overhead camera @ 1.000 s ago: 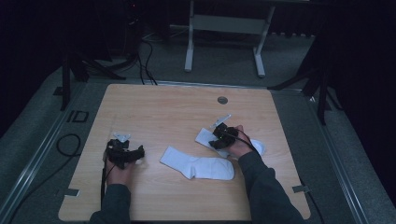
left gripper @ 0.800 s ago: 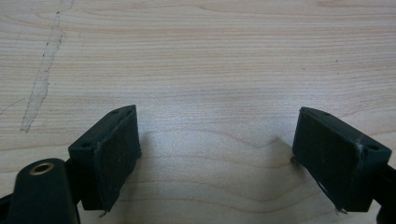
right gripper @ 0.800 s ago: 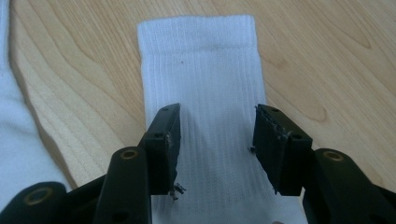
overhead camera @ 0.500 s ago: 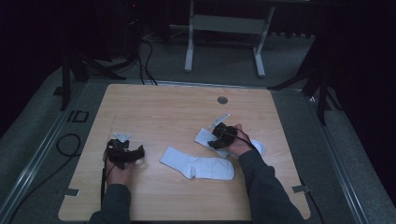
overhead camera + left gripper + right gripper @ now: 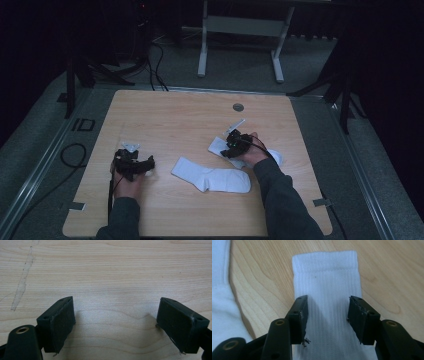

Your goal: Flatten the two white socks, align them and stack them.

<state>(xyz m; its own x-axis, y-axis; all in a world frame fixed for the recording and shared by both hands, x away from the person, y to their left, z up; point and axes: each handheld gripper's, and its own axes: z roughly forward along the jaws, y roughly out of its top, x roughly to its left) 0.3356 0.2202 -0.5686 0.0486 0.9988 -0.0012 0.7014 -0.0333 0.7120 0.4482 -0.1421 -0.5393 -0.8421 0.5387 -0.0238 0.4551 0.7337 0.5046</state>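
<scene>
Two white socks lie on the wooden table [image 5: 175, 115]. One sock [image 5: 212, 177] rests flat near the front middle. The other sock [image 5: 217, 146] lies to its right, partly under the person's right hand. My right gripper [image 5: 234, 143] is low over this sock [image 5: 325, 277], open [image 5: 327, 302], its jaws standing apart on either side of the ribbed leg, just short of the cuff. A bit of the first sock [image 5: 219, 305] shows at that view's left edge. My left gripper [image 5: 134, 164] rests at the front left, open [image 5: 116, 302] over bare wood with nothing between its fingers.
A round grommet [image 5: 238, 107] sits in the table's far middle. A pale streak [image 5: 23, 277] marks the wood ahead of the left gripper. Beyond the table stand a metal frame [image 5: 240, 25] and floor cables [image 5: 150, 55]. A cable loop [image 5: 70, 152] lies left of the table.
</scene>
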